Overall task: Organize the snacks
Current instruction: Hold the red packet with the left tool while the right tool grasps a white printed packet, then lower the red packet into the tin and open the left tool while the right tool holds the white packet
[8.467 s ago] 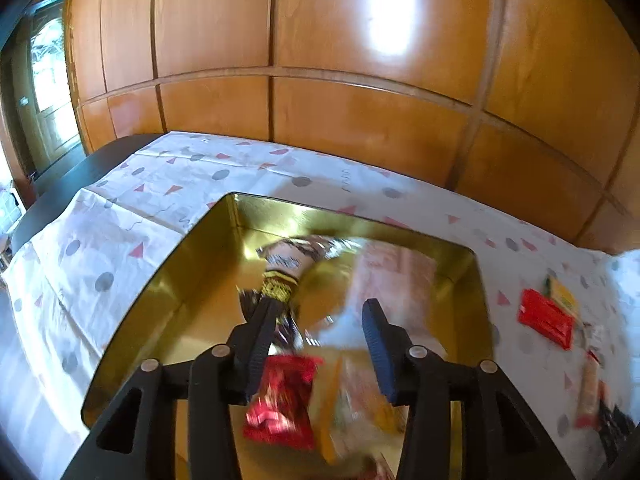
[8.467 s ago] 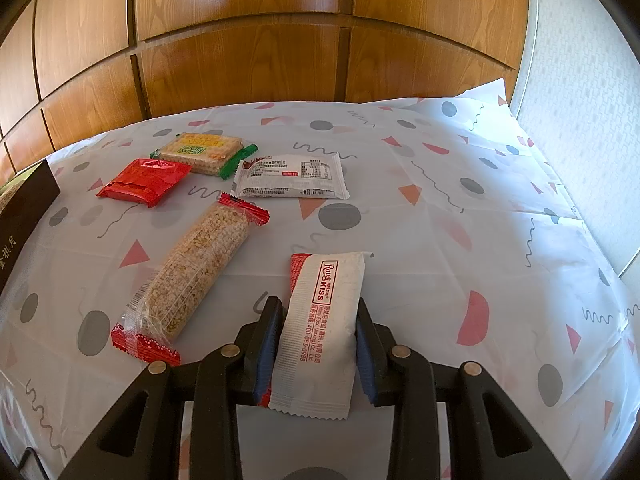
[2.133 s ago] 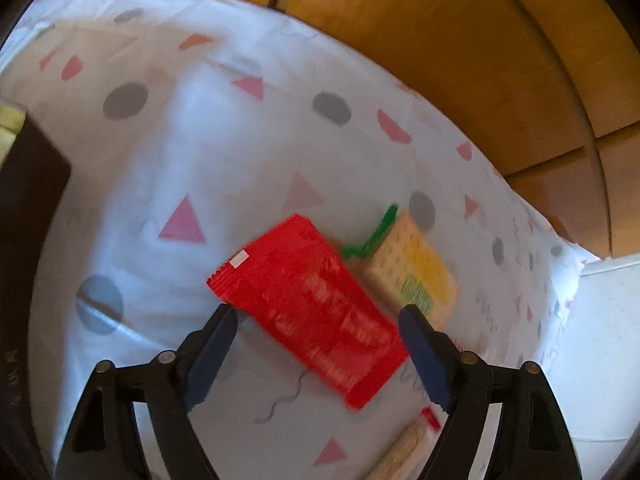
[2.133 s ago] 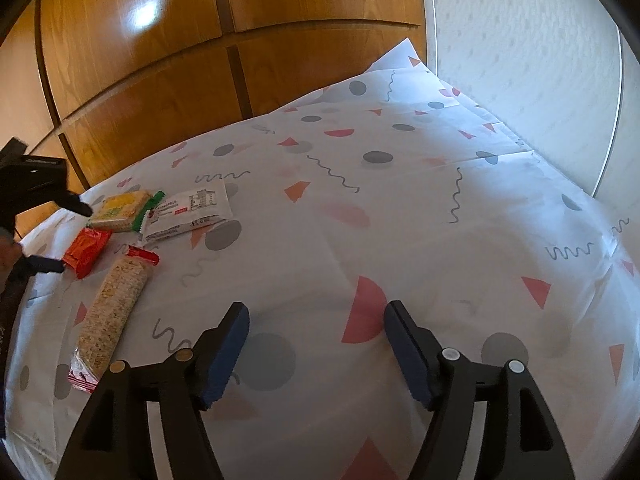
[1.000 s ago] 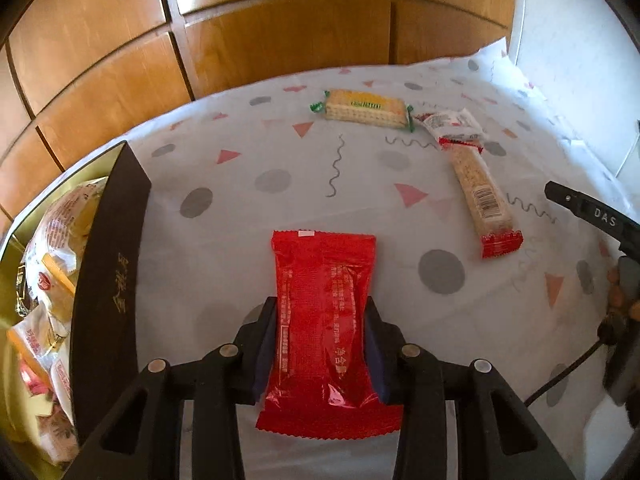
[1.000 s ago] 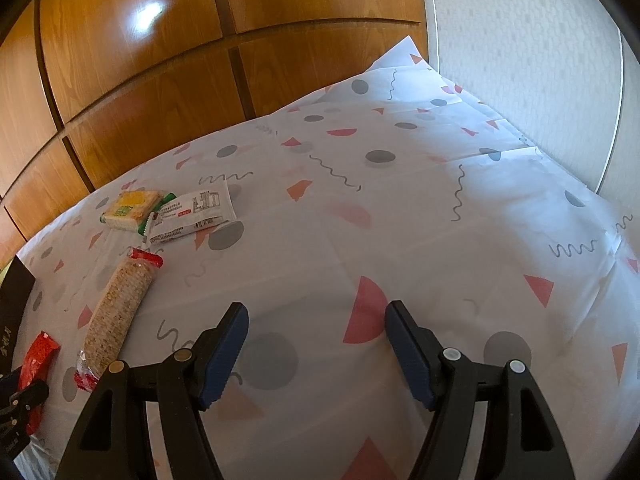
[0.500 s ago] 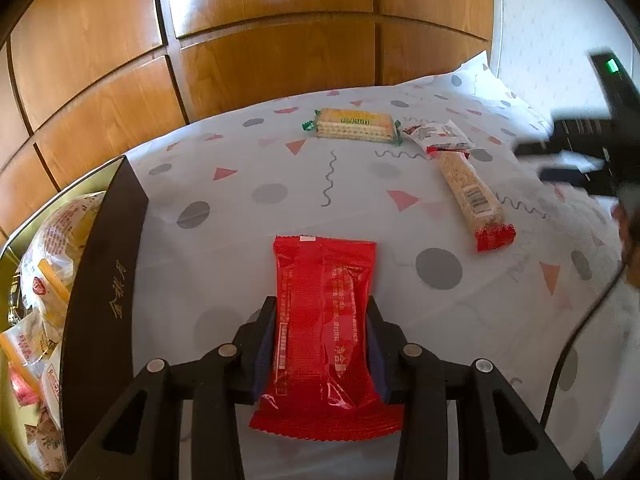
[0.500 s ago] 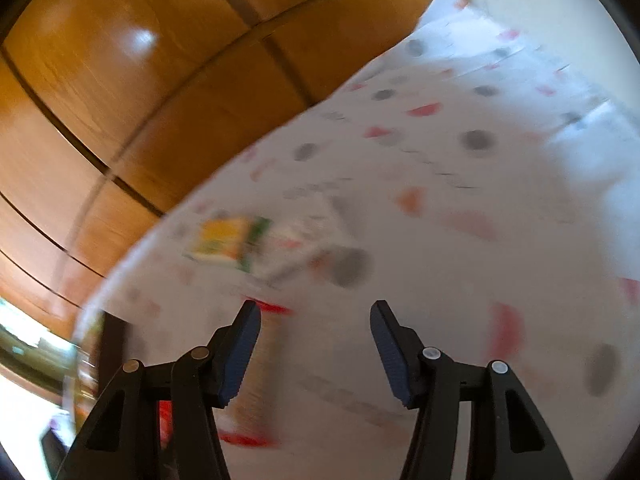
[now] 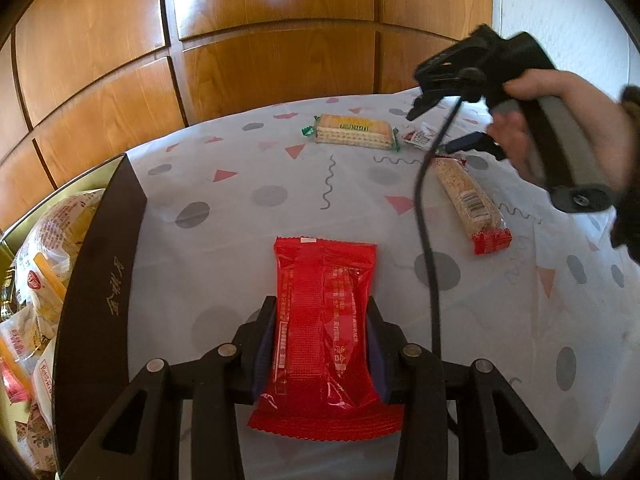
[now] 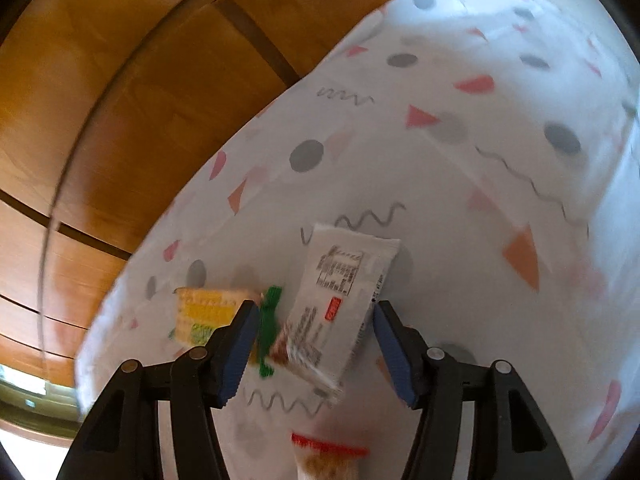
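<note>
The left gripper (image 9: 321, 338) clamps a red packet (image 9: 325, 320) between its pads, above the patterned cloth (image 9: 240, 216). A dark box (image 9: 102, 300) at left holds snacks (image 9: 44, 240). Farther off lie a cracker pack (image 9: 354, 132) and a grain bar (image 9: 470, 200). The right gripper (image 9: 452, 124), jaws apart, hovers over a white packet (image 9: 420, 136).

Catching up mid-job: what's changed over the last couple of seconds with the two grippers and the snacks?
The left gripper closed on the red packet and lifted it toward the box. The right gripper, open, swung left and now straddles the white packet. The cracker pack and grain bar stayed put on the tablecloth.
</note>
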Tool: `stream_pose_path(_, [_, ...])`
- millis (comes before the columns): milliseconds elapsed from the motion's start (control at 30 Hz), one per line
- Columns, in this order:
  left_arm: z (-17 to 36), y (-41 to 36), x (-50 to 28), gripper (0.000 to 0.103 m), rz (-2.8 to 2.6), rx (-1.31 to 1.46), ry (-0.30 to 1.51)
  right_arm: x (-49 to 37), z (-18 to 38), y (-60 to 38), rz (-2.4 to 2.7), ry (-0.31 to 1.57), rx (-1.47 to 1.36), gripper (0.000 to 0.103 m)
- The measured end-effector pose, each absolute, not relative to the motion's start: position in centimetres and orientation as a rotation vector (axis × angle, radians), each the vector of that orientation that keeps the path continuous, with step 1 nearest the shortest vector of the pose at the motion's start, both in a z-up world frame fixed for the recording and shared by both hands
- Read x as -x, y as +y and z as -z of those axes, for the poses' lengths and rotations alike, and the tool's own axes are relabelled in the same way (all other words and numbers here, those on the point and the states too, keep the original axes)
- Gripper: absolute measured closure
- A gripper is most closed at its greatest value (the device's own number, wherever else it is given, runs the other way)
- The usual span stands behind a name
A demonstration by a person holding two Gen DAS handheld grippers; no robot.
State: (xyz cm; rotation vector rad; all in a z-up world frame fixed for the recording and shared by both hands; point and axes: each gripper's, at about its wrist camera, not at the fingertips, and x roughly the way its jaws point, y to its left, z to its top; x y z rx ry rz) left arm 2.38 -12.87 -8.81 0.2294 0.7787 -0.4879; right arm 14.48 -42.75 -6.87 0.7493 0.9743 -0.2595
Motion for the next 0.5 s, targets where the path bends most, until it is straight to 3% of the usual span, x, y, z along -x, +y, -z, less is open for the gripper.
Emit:
stream_pose_path(133, [8.8, -12.8, -2.4, 0.062, 0.490, -0.225, 0.778, -16.4, 6.9, -41.2, 0.257, 1.045, -0.502, 0.046])
stream_pose_path(167, [8.8, -12.9, -2.4, 0.062, 0.491, -0.225, 0.778, -16.7, 6.9, -40.7, 0.259, 1.067, -0.426, 0.053])
stream_pose_path(200, [8.8, -12.8, -2.4, 0.062, 0.491, -0.225, 0.778, -16.7, 6.8, -40.4, 0.286, 1.085, -0.334, 0.069])
stream_pose_path(500, [8.8, -12.9, -2.4, 0.062, 0.492, -0.224, 0.780, -9.1, 6.7, -46.3, 0.335, 1.026, -0.341, 0.069])
